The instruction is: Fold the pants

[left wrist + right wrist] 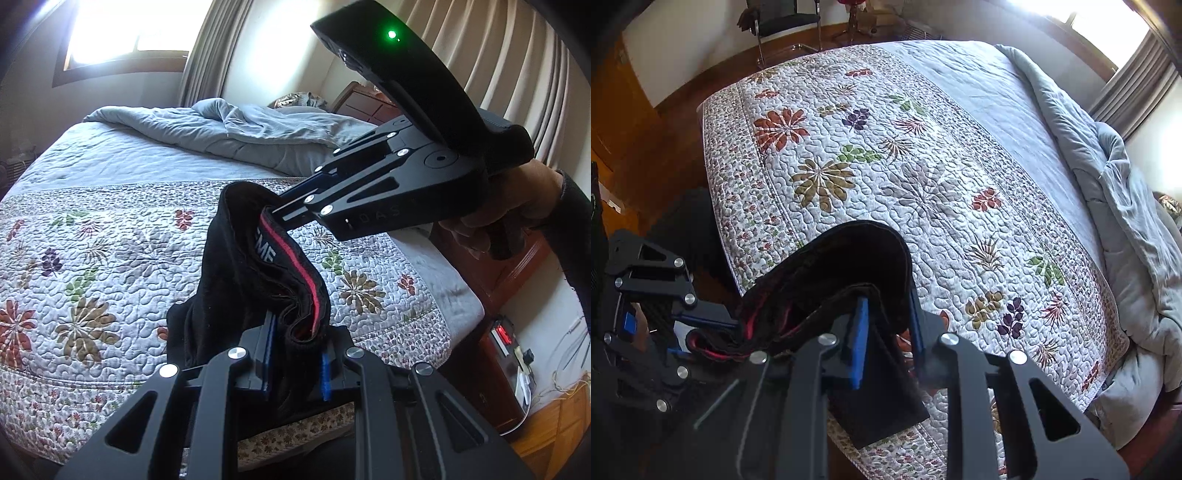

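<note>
Pants [236, 273]: black matt knit cloth, soft; waistband of ribbed elastic with a red stripe, pinched between both sets of fingers.
Left gripper [297, 354]: matt black plastic arms, shiny metal rivets, rough blue pads.
Right gripper [886, 332]: same finish.
Quilt [923, 155] beyond the fingertips: stitched, puckered cotton-like cloth, matt.
Comforter [1126, 206]: grey, soft, wrinkled cloth.
</note>
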